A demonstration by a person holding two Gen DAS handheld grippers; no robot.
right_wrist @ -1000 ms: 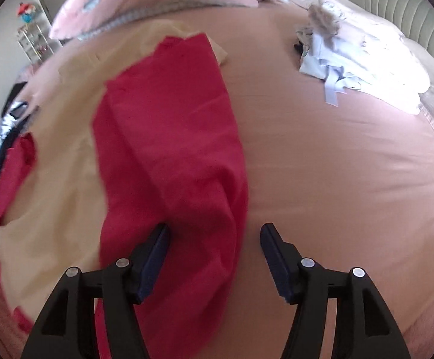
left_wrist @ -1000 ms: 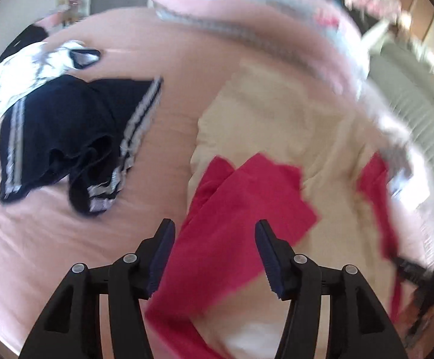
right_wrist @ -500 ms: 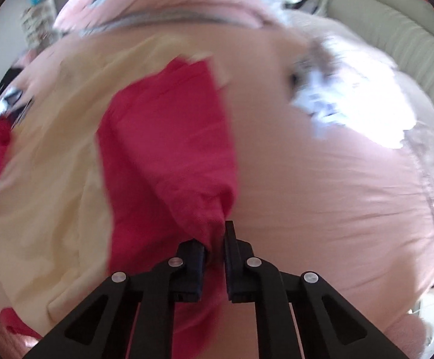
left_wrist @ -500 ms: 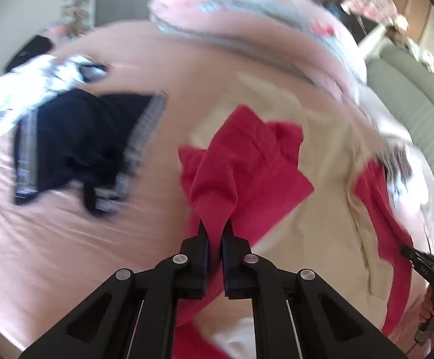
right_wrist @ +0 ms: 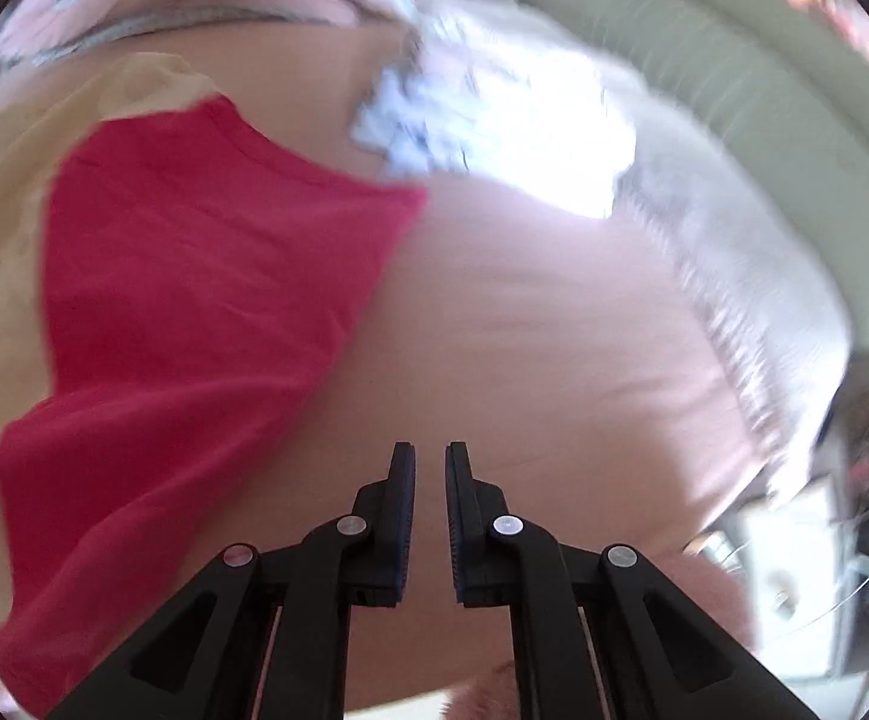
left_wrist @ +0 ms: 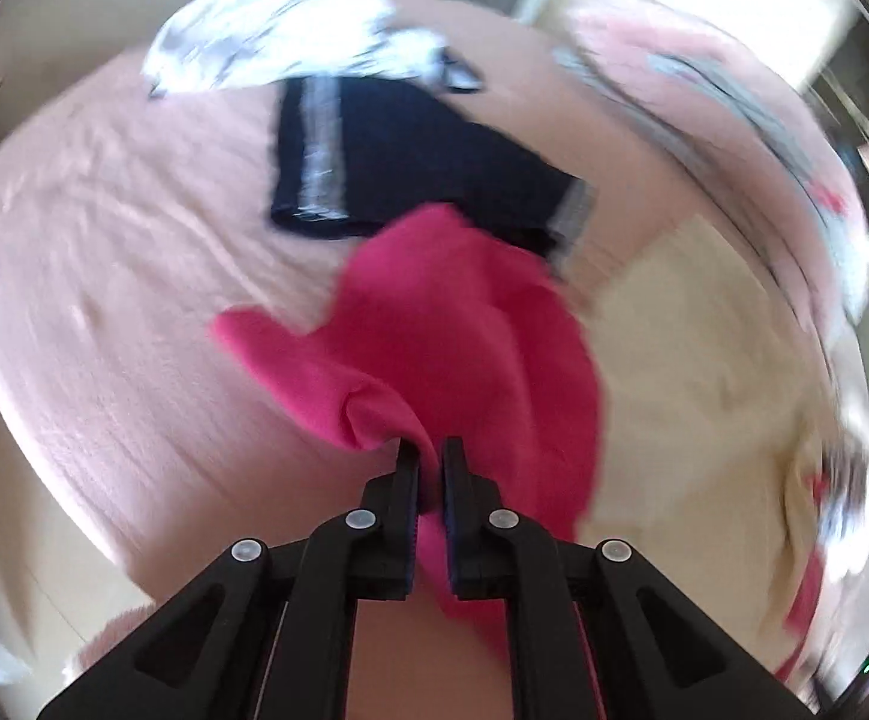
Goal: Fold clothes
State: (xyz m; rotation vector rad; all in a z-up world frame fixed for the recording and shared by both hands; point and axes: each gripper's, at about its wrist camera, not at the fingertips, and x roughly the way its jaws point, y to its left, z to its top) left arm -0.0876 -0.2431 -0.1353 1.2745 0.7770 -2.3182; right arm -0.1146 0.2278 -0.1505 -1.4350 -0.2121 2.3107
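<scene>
Your left gripper pinches a bunched fold of the red garment above the pink bed sheet, in front of a navy striped garment, while your right gripper, jaws narrowed with nothing visible between them, hovers beside the red cloth.

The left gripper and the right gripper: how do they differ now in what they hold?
The left gripper pinches a fold of the red fabric between its fingers; the right gripper has nothing between its fingers. Red cloth bunches at the left gripper's tips, while the red fabric lies apart from the right gripper, to its left. Both have jaws nearly closed above the pink bed.
</scene>
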